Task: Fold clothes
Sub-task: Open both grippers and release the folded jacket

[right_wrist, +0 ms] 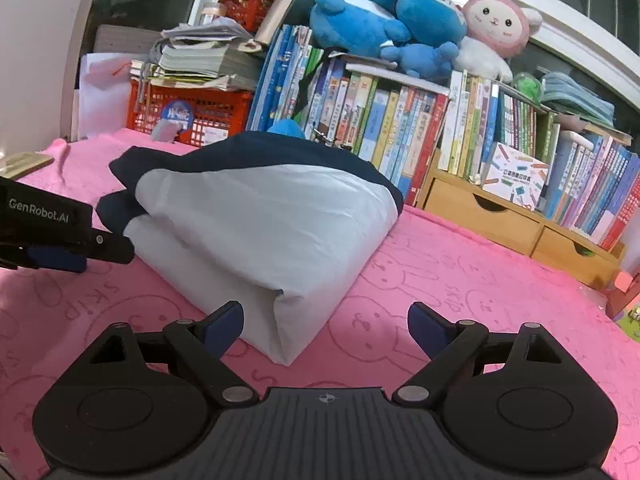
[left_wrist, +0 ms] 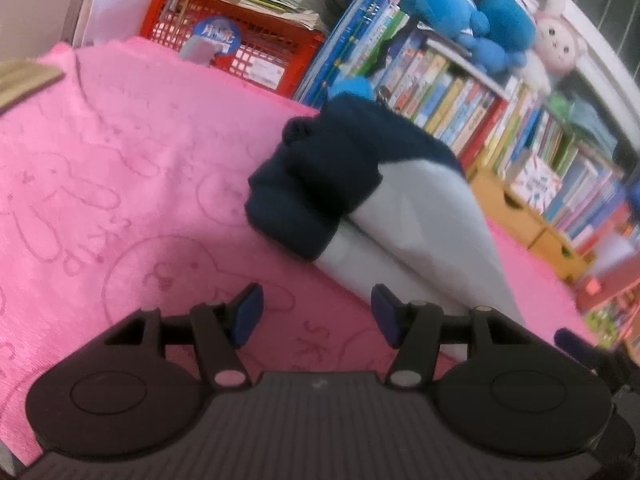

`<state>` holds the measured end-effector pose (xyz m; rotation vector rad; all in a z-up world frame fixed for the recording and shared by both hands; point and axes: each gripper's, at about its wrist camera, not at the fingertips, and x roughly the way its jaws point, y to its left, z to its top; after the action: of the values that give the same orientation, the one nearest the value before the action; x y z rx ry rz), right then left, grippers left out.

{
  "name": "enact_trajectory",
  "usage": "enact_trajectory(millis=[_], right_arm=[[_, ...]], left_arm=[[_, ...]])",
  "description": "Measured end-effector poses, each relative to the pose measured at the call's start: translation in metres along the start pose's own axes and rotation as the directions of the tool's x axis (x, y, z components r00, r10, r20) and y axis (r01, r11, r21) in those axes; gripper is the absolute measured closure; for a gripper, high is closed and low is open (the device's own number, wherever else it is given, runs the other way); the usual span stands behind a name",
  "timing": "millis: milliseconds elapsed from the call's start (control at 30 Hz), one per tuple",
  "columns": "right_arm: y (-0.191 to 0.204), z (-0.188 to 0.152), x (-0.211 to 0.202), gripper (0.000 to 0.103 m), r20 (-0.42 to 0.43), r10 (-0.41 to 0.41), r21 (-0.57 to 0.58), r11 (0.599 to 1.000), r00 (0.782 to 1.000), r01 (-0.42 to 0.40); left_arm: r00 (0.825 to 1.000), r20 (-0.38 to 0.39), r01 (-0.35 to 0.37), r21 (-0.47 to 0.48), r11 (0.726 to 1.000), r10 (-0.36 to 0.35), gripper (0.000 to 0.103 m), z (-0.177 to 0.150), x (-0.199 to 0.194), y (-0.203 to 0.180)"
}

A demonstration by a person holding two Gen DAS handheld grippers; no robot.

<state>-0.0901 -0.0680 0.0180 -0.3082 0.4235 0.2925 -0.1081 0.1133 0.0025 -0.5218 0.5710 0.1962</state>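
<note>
A white-and-navy garment [right_wrist: 256,216] is shown lying as a compact folded bundle on the pink towel [right_wrist: 460,280], ahead of the right gripper [right_wrist: 326,330] and slightly toward its left finger, a folded corner reaching almost between the fingers. Both fingers are spread apart, with nothing held. The left gripper [left_wrist: 316,314] is likewise spread and empty; the bundle lies ahead of it, beyond its right finger. The fabric is judged soft, light and limp, liable to sag and unfold if lifted by one layer. A hold is best taken across all layers at a folded edge.
</note>
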Motion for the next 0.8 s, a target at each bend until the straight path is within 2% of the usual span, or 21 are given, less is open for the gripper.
enact_trajectory(millis=[233,400,567,800], right_arm=[[-0.002,0.0,0.004,0.013,-0.001,-0.007,0.031,0.999,1.0,0.007],[0.001,0.001,0.011,0.013,-0.011,-0.002,0.044,0.999,1.0,0.003],[-0.001,-0.001,0.021,0.014,-0.066,0.015,0.092,0.996,0.998,-0.009],[-0.015,-0.007,0.032,0.013,-0.149,0.044,0.196,0.981,0.988,-0.014]], left_arm=[[0.999,0.005,-0.034,0.068,0.997,0.034,0.044,-0.002,0.0,-0.009],[0.999,0.014,-0.051,0.122,0.991,0.049,0.04,-0.007,0.002,-0.015],[0.998,0.03,-0.058,0.17,0.984,0.054,0.037,-0.012,0.003,-0.019],[0.994,0.069,-0.1,0.309,0.946,0.082,0.028,-0.027,0.007,-0.033]])
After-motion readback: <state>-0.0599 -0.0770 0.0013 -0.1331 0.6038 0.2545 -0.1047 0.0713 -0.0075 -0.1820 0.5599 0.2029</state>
